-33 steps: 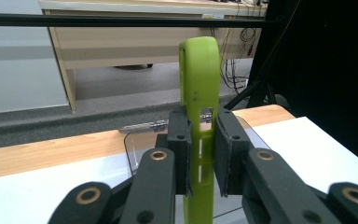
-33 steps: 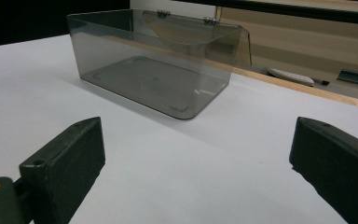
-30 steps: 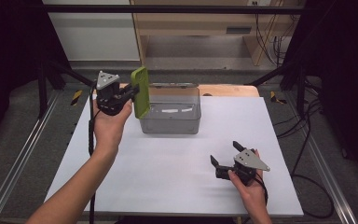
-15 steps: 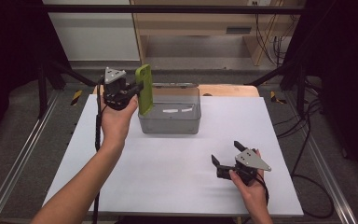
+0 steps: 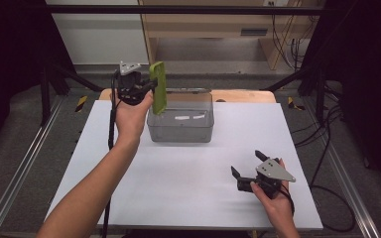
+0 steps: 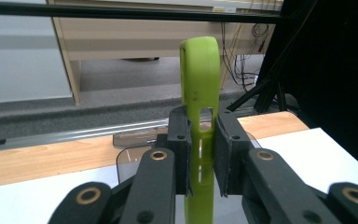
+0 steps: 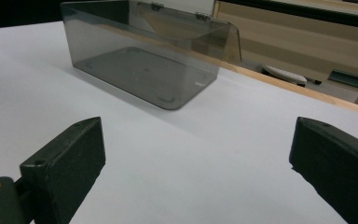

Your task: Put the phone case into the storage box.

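Observation:
A flat lime-green piece (image 5: 158,87) with slots stands upright in the air over the left end of a clear smoky plastic box (image 5: 181,116). My left gripper (image 5: 146,87) is shut on it; in the left gripper view both pads clamp the green piece (image 6: 199,126) from either side, with my left gripper (image 6: 200,154) pointing across the box. The box (image 7: 144,56) has its hinged lid folded back and looks empty in the right gripper view. Near the table's front right, my right gripper (image 5: 245,166) rests low and open; its jaws stand wide apart with nothing between the pads (image 7: 63,172).
The white tabletop (image 5: 188,178) has a wooden strip (image 5: 243,94) along its far edge. Metal rails (image 5: 20,168) run down both sides. Beyond the table are a wooden cabinet (image 5: 213,29) and cables (image 5: 283,25) on the floor.
My left hand has carried the green piece to the right, from beside the box's left end to over it. The right gripper has stayed where it was.

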A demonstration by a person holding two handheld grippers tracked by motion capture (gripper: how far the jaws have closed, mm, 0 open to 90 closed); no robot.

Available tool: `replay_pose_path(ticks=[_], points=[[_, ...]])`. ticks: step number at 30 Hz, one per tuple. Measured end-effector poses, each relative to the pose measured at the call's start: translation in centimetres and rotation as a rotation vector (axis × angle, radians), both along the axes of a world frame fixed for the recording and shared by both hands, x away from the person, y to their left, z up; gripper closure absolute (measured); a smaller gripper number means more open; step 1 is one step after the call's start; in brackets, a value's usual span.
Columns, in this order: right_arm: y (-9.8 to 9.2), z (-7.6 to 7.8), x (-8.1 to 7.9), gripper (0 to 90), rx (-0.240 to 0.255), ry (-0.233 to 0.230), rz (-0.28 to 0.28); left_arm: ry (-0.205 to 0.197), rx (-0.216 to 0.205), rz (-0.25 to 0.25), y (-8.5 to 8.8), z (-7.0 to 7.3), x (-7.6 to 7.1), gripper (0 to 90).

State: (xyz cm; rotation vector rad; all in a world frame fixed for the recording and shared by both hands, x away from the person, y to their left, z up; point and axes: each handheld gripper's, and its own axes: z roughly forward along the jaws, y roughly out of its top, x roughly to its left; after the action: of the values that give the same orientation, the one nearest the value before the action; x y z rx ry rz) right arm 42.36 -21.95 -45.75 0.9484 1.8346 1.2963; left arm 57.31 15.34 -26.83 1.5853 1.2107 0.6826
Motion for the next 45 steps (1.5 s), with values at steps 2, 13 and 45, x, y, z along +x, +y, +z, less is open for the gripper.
replay_pose_path(ticks=[2, 13, 45], points=[[-0.8, -0.6, -0.3, 3.9, 0.038, -0.007, -0.022, 0.010, -0.004, 0.015, -0.1, -0.3, 0.4, 78.0], [-1.4, -0.8, -0.3, 4.4, 0.068, -0.001, -0.036, 0.041, 0.022, 0.036, -0.6, -1.9, 1.1, 78.0], [-1.2, -0.9, -0.2, 4.4, 0.064, 0.004, -0.040, 0.049, 0.050, 0.028, -0.7, -3.2, 1.1, 78.0]])
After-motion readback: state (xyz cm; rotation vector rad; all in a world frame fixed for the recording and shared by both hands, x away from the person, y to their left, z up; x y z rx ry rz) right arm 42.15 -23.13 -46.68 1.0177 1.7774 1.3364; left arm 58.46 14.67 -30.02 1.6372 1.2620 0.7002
